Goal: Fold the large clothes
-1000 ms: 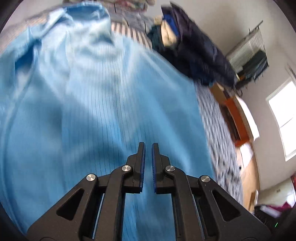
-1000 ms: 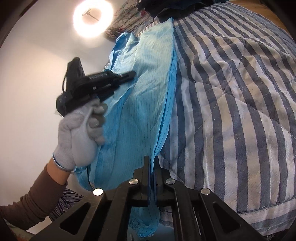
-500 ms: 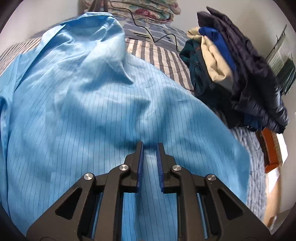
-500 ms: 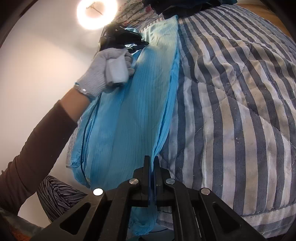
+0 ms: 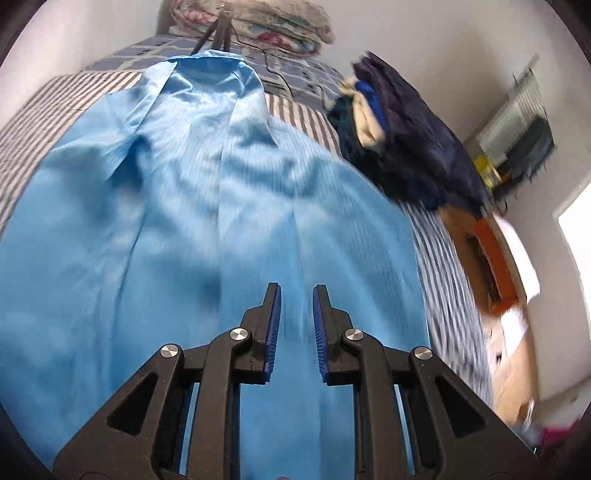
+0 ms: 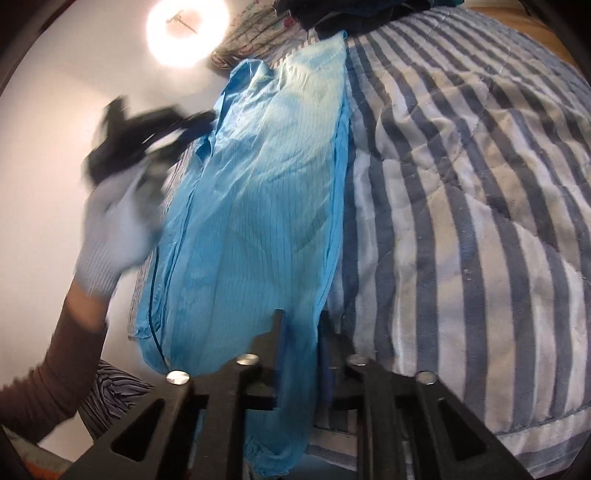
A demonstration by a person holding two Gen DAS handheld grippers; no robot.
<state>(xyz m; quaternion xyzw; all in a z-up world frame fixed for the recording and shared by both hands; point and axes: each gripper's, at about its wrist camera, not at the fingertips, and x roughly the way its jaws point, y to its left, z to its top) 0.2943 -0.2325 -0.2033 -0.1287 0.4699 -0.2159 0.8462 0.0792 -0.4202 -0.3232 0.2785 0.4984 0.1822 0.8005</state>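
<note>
A large light-blue pinstriped garment (image 5: 207, 206) lies spread over the striped bed, its collar end at the far side. My left gripper (image 5: 296, 295) hovers just above its near part, jaws open and empty. In the right wrist view the same garment (image 6: 266, 192) runs along the bed's left edge and its near corner drapes between the open jaws of my right gripper (image 6: 301, 317); the cloth hides the right finger's tip. The left gripper (image 6: 147, 136) shows blurred there, in a gloved hand at the left.
A blue-and-white striped quilt (image 6: 461, 221) covers the bed. A pile of dark clothes (image 5: 406, 147) sits at its far right. Floral pillows (image 5: 258, 22) lie at the head. An orange wooden piece of furniture (image 5: 495, 266) stands beside the bed on the right.
My right gripper's jaws have opened; the cloth corner now hangs loose between them. My left gripper has opened wider and swung back from the collar end towards the near part of the garment.
</note>
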